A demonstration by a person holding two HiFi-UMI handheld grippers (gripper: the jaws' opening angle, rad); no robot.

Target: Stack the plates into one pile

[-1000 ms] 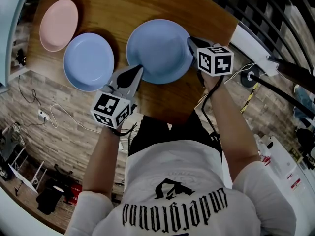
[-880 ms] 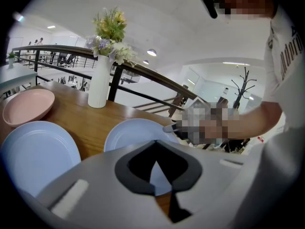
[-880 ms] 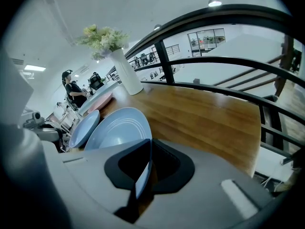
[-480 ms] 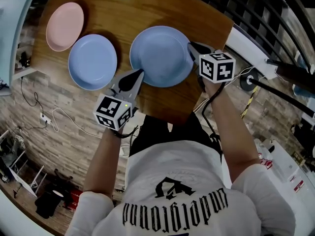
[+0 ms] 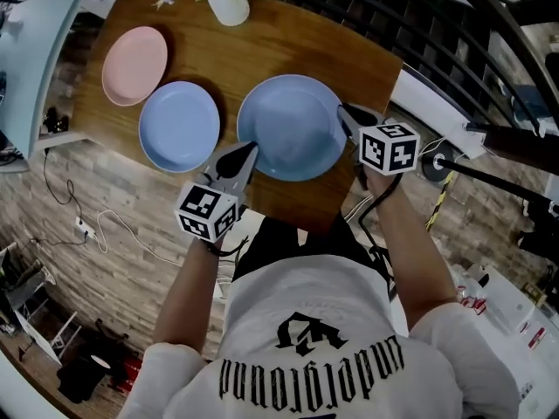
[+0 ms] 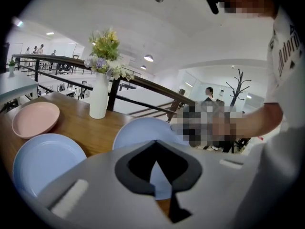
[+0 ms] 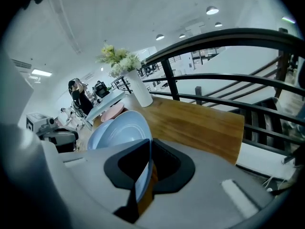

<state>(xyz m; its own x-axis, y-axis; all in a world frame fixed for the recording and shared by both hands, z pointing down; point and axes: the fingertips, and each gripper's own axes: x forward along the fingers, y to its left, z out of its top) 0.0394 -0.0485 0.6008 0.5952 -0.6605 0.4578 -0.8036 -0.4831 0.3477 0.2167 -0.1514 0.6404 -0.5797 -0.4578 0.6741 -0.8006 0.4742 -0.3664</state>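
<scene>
Three plates are still unstacked on the table [image 5: 288, 42]: your large blue plate [image 5: 293, 127] has edged slightly closer to the smaller blue plate [image 5: 181, 127], and the pink plate [image 5: 134, 65] is untouched. Your right gripper [image 5: 343, 110] is clamped on its tilted rim and your left gripper [image 5: 251, 147] pinches the near rim, so the transfer has barely started.

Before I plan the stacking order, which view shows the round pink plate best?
Head view: the round pink plate lies whole, seen from above. Left gripper view shows it obliquely; right gripper view only a pink sliver.
</scene>
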